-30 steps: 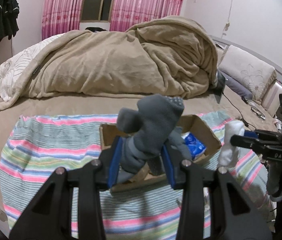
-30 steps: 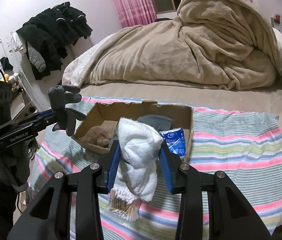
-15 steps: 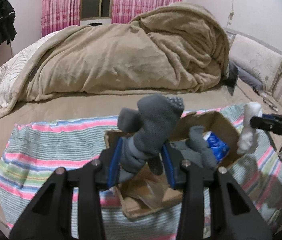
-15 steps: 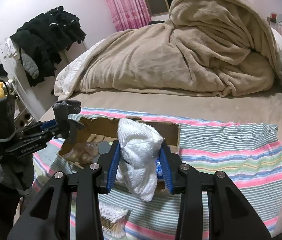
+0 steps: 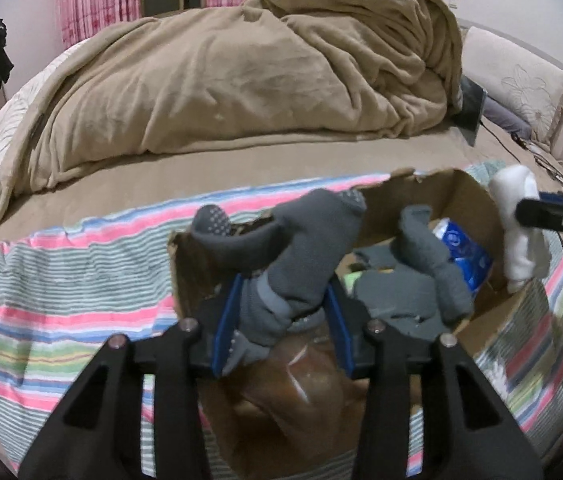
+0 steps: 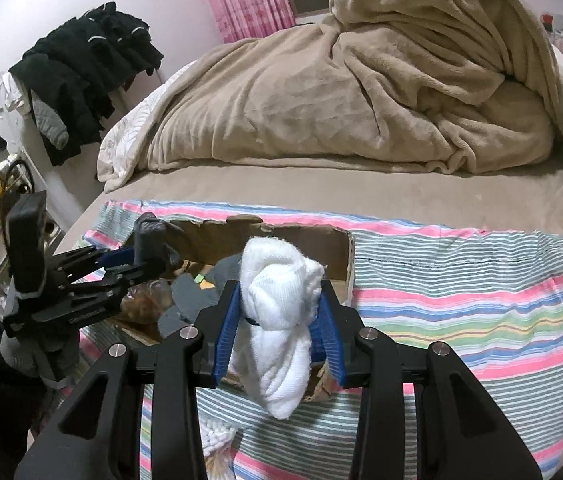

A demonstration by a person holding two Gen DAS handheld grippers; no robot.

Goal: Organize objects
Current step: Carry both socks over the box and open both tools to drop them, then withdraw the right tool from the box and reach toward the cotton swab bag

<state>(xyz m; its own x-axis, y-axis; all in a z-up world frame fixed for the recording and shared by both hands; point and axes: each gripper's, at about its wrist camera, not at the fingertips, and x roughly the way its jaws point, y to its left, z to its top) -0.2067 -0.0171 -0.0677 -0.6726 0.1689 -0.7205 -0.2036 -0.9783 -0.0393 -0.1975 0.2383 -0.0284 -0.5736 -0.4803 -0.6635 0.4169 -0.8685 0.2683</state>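
Left wrist view: the left gripper (image 5: pixel 281 320) pinches a bundled dark grey sock pair (image 5: pixel 301 248) between its blue-padded fingers (image 5: pixel 227 320), held over the open brown cardboard box (image 5: pixel 477 196) that sits on the striped pink, green and blue cloth (image 5: pixel 73 280). Inside the box, at 3 o'clock from the held bundle, lie another grey sock (image 5: pixel 421 280) and a blue-and-white packet (image 5: pixel 461 248). Farther toward 3 o'clock, the right gripper (image 5: pixel 537 212) holds a rolled white sock bundle (image 5: pixel 521 240) above the box's right edge. A rumpled beige blanket (image 5: pixel 261 72) fills the bed at 12 o'clock.

Right wrist view: the right gripper (image 6: pixel 281 320) clamps the white sock bundle (image 6: pixel 281 320) between its blue fingers (image 6: pixel 227 320), over the box's (image 6: pixel 313 240) near edge. At 9 o'clock, the left gripper (image 6: pixel 137 264) holds the grey sock pair (image 6: pixel 149 236) over the box. Black clothes (image 6: pixel 85 68) hang at 10 o'clock.
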